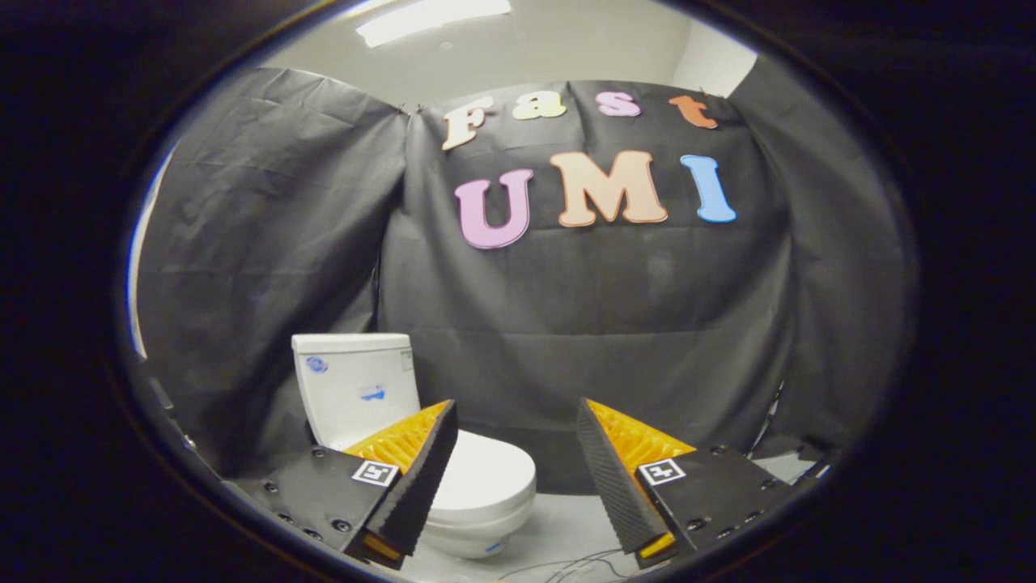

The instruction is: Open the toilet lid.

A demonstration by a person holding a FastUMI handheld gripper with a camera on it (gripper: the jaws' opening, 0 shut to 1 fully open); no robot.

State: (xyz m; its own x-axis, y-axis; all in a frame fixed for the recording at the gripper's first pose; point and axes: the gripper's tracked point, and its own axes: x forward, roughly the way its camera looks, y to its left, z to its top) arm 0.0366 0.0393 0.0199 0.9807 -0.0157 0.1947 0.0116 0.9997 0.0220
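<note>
Against the black cloth wall (583, 324) at the back of the booth, a white toilet (453, 453) stands on the pale floor (558, 526), set close to the fold where two cloth panels meet. It lies ahead of the gripper (514, 478) and off to its left, well apart from it and lower, so the coming move is, as I judge it, forward, leftward and down. Its tank (356, 385) stands upright at the back against the cloth, and the bowl (477, 530) reaches out from it toward the camera and somewhat to the right; that tank-to-front line is the toilet's long axis, and it runs slantwise across the line of the fingers, not straight along it. On the bowl the toilet lid (490, 478) lies flat and closed, its rounded free edge at the near end and its hinge presumably at the tank end, hidden behind the left finger (413, 474), which covers much of the lid's left side. Between the two fingers only the lid's right part and the cloth beyond are seen. The gripper is spread wide with nothing between its fingers, the right finger (619, 478) standing clear of the toilet altogether. A few thin cables (566, 563) trail on the floor just ahead of the fingers
</note>
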